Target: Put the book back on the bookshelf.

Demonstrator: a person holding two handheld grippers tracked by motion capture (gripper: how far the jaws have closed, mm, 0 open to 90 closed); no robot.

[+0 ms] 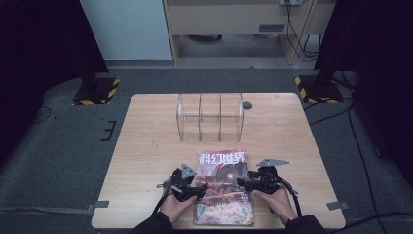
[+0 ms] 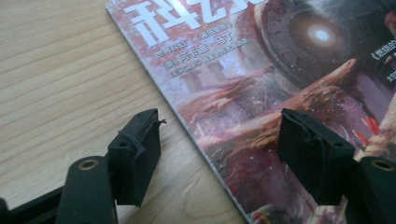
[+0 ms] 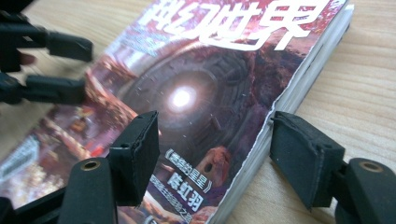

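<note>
Wooden tabletop, light grain. A magazine with a red and purple science-fiction cover and white Chinese title lies flat at the middle of the near edge, title end away from the person.

Clear acrylic organiser, three upright compartments, stands toward the far edge, centred, well apart from the magazine. Small dark round disc just beside its right end.

Left tool: held in the left hand, jaws apart, straddling the magazine's left edge. In the left gripper view one pad sits over bare wood, the other over the cover; contact cannot be told.

Right tool: held in the right hand, jaws apart, straddling the magazine's right edge, where the page block shows. In the right gripper view one pad is over the cover, the other over wood just beside the pages.

The tools point toward each other across the cover.
</note>
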